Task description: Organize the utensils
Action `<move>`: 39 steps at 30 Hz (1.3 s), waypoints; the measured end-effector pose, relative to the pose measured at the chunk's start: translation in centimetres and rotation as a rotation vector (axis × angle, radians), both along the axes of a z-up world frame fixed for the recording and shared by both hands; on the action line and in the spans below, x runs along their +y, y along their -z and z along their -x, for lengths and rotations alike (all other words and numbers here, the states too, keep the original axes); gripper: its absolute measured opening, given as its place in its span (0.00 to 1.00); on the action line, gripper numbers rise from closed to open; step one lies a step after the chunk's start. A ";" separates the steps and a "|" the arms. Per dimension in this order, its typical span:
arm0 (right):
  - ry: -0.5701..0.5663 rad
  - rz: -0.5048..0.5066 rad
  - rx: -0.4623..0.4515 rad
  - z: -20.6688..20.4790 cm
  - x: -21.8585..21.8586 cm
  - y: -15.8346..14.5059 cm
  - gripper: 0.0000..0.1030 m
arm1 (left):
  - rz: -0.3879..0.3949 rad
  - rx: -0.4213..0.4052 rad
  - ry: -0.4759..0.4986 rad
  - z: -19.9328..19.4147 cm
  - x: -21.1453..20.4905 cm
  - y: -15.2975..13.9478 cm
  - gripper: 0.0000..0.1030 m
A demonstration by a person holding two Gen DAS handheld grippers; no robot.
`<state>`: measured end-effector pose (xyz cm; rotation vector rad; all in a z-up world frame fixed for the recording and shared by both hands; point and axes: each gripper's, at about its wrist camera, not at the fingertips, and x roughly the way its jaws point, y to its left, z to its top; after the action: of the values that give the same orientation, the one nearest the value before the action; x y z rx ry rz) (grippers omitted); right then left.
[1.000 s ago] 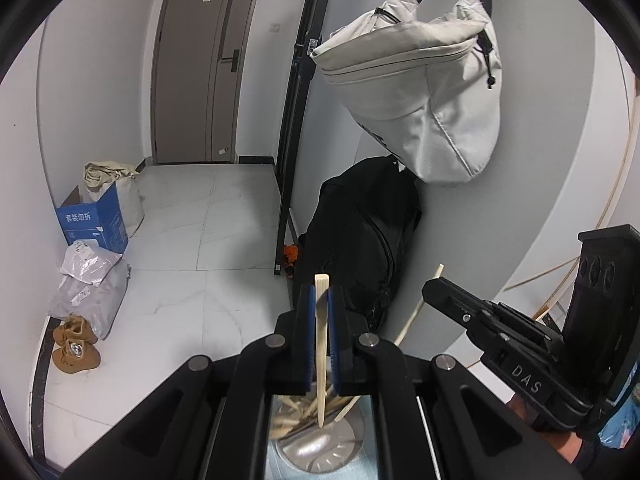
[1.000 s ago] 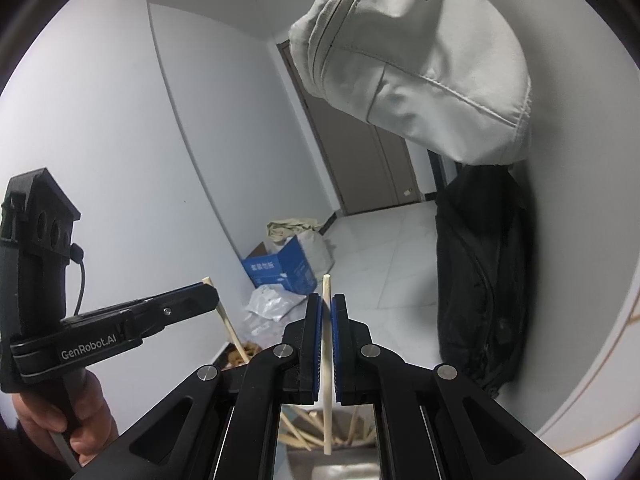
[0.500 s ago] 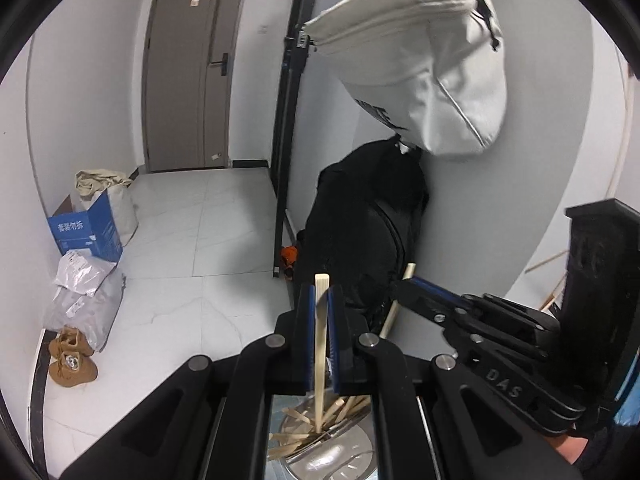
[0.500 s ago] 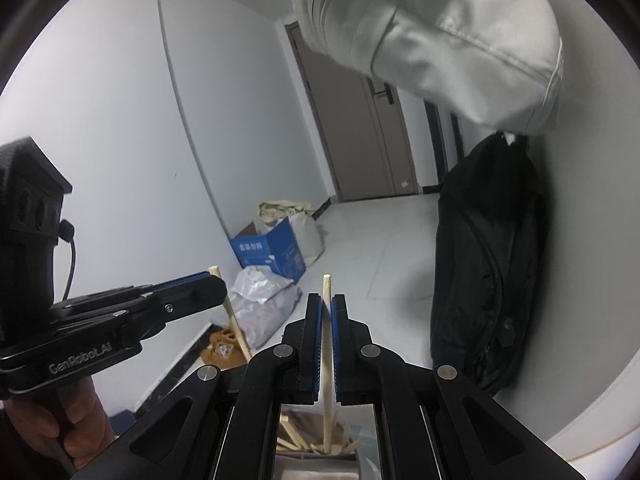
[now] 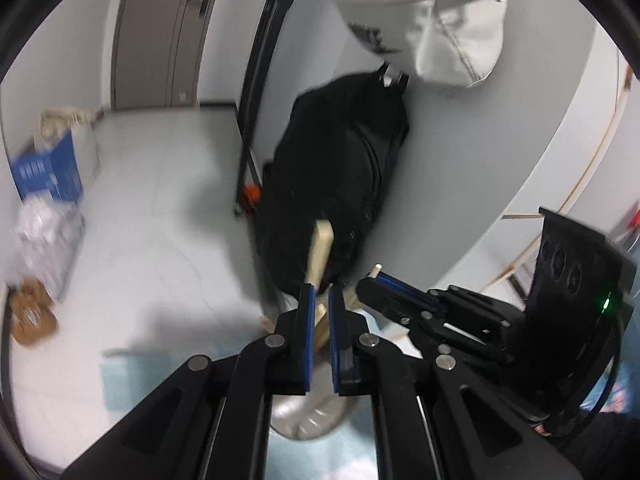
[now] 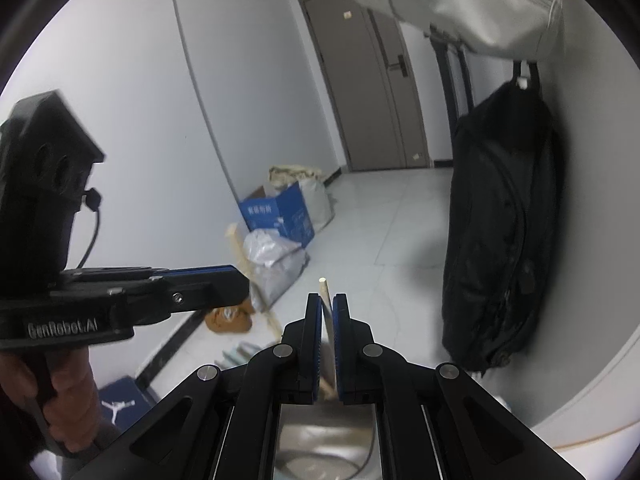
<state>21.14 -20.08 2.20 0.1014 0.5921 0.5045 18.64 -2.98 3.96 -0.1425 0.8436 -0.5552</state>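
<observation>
My left gripper [image 5: 319,294] holds a pale wooden stick [image 5: 319,254] loosely between its jaws, which stand a little apart; the stick leans left and pokes up past the tips. My right gripper [image 6: 327,301] is shut on a thin wooden chopstick [image 6: 323,289] that stands upright. Both hang above a metal bowl [image 5: 306,416], also seen in the right wrist view [image 6: 320,452]. The right gripper shows in the left wrist view [image 5: 370,280], and the left gripper shows in the right wrist view [image 6: 240,284] with its stick [image 6: 244,256].
A black bag [image 6: 504,240] hangs on the right wall under a grey bag [image 6: 460,4]. A blue box [image 6: 280,216] and plastic sacks [image 6: 276,264] lie on the tiled floor. Brown slippers [image 5: 30,314] lie at the left. A door [image 6: 372,92] stands behind.
Both grippers have tilted downward and the views are blurred by motion. The left jaws have parted slightly and the stick in them now leans instead of standing straight.
</observation>
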 end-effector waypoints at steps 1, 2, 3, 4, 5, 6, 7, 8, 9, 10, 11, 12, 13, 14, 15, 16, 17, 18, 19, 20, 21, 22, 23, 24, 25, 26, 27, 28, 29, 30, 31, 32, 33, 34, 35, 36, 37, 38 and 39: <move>-0.006 0.009 0.003 0.2 0.1 0.3 0.07 | -0.013 -0.014 -0.008 0.1 0.0 0.0 0.02; -0.009 0.017 0.007 0.4 0.2 0.5 0.07 | -0.020 -0.030 -0.010 0.3 0.0 -0.2 0.02; -0.014 0.021 0.016 0.6 0.2 0.7 0.07 | -0.015 -0.031 -0.002 0.4 0.0 -0.2 0.02; -0.018 0.019 0.024 0.7 0.2 0.9 0.09 | 0.000 -0.020 0.008 0.4 0.1 -0.1 0.03; -0.021 0.025 0.045 0.8 0.2 1.3 0.14 | 0.017 0.008 0.014 0.2 0.3 0.0 0.03; -0.013 0.034 0.062 1.1 0.1 1.7 0.27 | 0.024 0.031 0.016 0.0 0.4 0.1 0.03; 0.002 0.034 0.075 1.3 -0.1 1.9 0.40 | 0.018 0.033 -0.002 0.2 0.6 0.2 0.03; 0.015 0.019 0.075 1.8 -0.5 2.0 0.43 | 0.008 0.022 -0.033 0.6 0.9 0.0 0.05; 0.028 0.004 0.069 2.3 -1.0 2.0 0.44 | 0.013 0.011 -0.045 1.0 1.1 -0.1 0.08; 0.041 -0.015 0.058 3.0 -1.6 1.8 0.45 | 0.021 0.000 -0.055 1.5 1.5 -0.3 0.16; 0.047 -0.035 0.047 3.8 -2.0 1.5 0.47 | 0.029 -0.016 -0.075 2.0 1.9 -0.7 0.31; 0.050 -0.057 0.033 4.6 -2.5 1.2 0.52 | 0.035 -0.033 -0.092 2.6 2.2 -1.1 0.41; 0.057 -0.067 0.019 5.3 -2.8 0.8 0.55 | 0.040 -0.050 -0.104 3.1 2.5 -1.2 0.54; 0.064 -0.077 0.000 6.0 -3.2 0.4 0.55 | 0.045 -0.081 -0.127 3.9 2.8 -1.7 0.54; 0.066 -0.081 -0.011 6.5 -3.4 0.1 0.55 | 0.045 -0.096 -0.142 4.3 3.0 -1.9 0.54; 0.074 -0.082 -0.023 7.1 -3.6 -0.2 0.57 | 0.046 -0.103 -0.159 4.7 3.2 -2.1 0.55; 0.085 -0.084 -0.034 7.7 -3.7 -0.5 0.59 | 0.048 -0.103 -0.172 5.1 3.3 -2.3 0.55; 0.091 -0.094 -0.045 8.3 -3.9 -0.9 0.61 | 0.047 -0.109 -0.187 5.4 3.3 -2.4 0.55; 0.092 -0.105 -0.052 8.7 -4.1 -1.0 0.63 | 0.041 -0.115 -0.200 5.7 3.3 -2.4 0.55; 0.096 -0.113 -0.062 9.2 -4.3 -1.2 0.64 | 0.029 -0.124 -0.214 6.2 3.2 -2.5 0.56; 0.104 -0.117 -0.076 10.0 -4.5 -1.6 0.68 | 0.018 -0.131 -0.221 6.7 3.2 -2.5 0.57; 0.112 -0.118 -0.089 10.5 -4.5 -1.8 0.72 | 0.010 -0.136 -0.228 6.8 3.0 -2.4 0.59; 0.120 -0.120 -0.104 10.9 -4.6 -2.1 0.77 | 0.004 -0.150 -0.238 7.3 2.8 -2.4 0.60; 0.134 -0.126 -0.122 11.6 -4.6 -2.4 0.79 | 0.000 -0.167 -0.245 7.9 2.6 -2.5 0.61; 0.141 -0.130 -0.132 12.0 -4.6 -2.6 0.80 | -0.005 -0.178 -0.255 8.4 2.6 -2.5 0.62; 0.148 -0.134 -0.143 12.4 -4.7 -2.7 0.80 | -0.011 -0.189 -0.268 8.8 2.6 -2.5 0.64; 0.157 -0.136 -0.152 12.9 -4.7 -2.9 0.82 | -0.016 -0.202 -0.279 9.2 2.4 -2.5 0.66; 0.161 -0.138 -0.154 13.2 -4.8 -3.1 0.83 | -0.021 -0.211 -0.287 9.5 2.4 -2.4 0.69; 0.163 -0.144 -0.155 13.5 -4.8 -3.1 0.83 | -0.029 -0.222 -0.304 9.9 2.2 -2.4 0.69; 0.166 -0.151 -0.157 13.9 -4.8 -3.2 0.84 | -0.038 -0.233 -0.317 10.2 2.2 -2.3 0.69; 0.169 -0.154 -0.159 14.1 -4.9 -3.2 0.84 | -0.041 -0.238 -0.323 10.7 2.3 -2.3 0.69; 0.170 -0.158 -0.162 14.5 -4.9 -3.1 0.85 | -0.045 -0.243 -0.331 11.0 2.3 -2.2 0.69; 0.173 -0.157 -0.168 14.8 -4.9 -3.1 0.88 | -0.049 -0.248 -0.342 11.4 2.4 -2.1 0.69; 0.181 -0.153 -0.175 15.2 -4.8 -3.0 0.91 | -0.055 -0.252 -0.356 11.7 2.5 -1.9 0.69; 0.186 -0.149 -0.182 15.6 -4.8 -2.9 0.92 | -0.063 -0.256 -0.371 12.0 2.5 -1.8 0.69; 0.184 -0.149 -0.189 16.1 -4.7 -2.9 0.93 | -0.072 -0.263 -0.384 12.4 2.5 -1.6 0.70; 0.184 -0.148 -0.192 16.5 -4.7 -2.8 0.93 | -0.076 -0.269 -0.388 12.8 2.6 -1.4 0.70; 0.184 -0.145 -0.195 16.7 -4.6 -2.8 0.93 | -0.083 -0.279 -0.398 13.4 2.7 -1.3 0.70; 0.183 -0.143 -0.198 17.0 -4.5 -2.7 0.93 | -0.093 -0.290 -0.413 13.7 2.7 -1.1 0.70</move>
<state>4.15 -24.63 4.85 0.2363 0.3491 0.3734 4.91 -0.30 5.04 -0.1423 0.5341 -0.1419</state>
